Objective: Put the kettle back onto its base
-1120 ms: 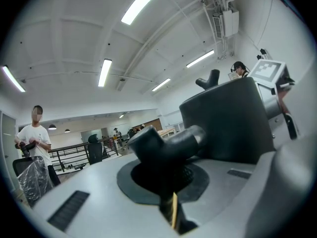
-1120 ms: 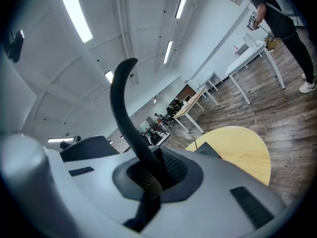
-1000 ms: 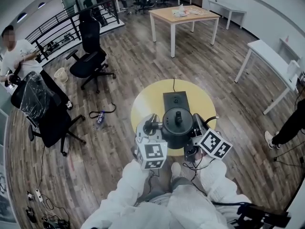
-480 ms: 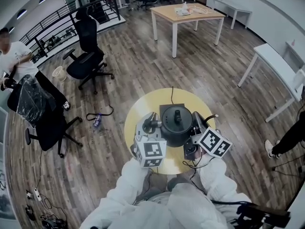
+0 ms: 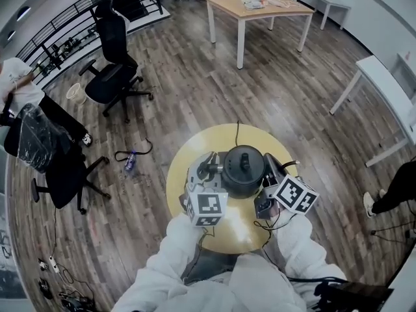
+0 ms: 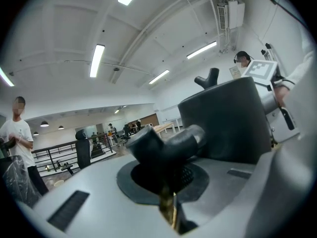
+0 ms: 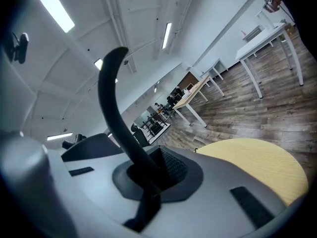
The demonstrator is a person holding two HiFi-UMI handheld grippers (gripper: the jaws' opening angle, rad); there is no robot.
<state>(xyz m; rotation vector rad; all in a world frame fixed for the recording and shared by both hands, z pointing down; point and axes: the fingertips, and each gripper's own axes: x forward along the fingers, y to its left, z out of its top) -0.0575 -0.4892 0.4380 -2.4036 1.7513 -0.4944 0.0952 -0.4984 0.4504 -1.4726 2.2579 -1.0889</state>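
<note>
A black kettle point(image 5: 242, 169) with a knobbed lid hangs over the round yellow table point(image 5: 188, 181), held between my two grippers. My left gripper point(image 5: 211, 169) is shut on the kettle's stubby spout point(image 6: 163, 145), and the dark kettle body point(image 6: 228, 123) fills the right of the left gripper view. My right gripper point(image 5: 268, 174) is shut on the thin curved handle point(image 7: 116, 113). The black base is almost wholly hidden beneath the kettle. Only its cable point(image 5: 237, 127) shows, running to the table's far edge. Whether the kettle touches the base cannot be told.
Black office chairs point(image 5: 110, 77) and a bottle point(image 5: 130, 160) on the wooden floor lie to the left. A wooden table point(image 5: 260, 8) stands far off, a white table point(image 5: 383, 83) at the right. A person point(image 5: 16, 83) stands at the left and another's shoe point(image 5: 370, 203) shows at the right.
Both grippers have carried the kettle away from me across the table. The square base that showed beyond the kettle is now covered by it.
</note>
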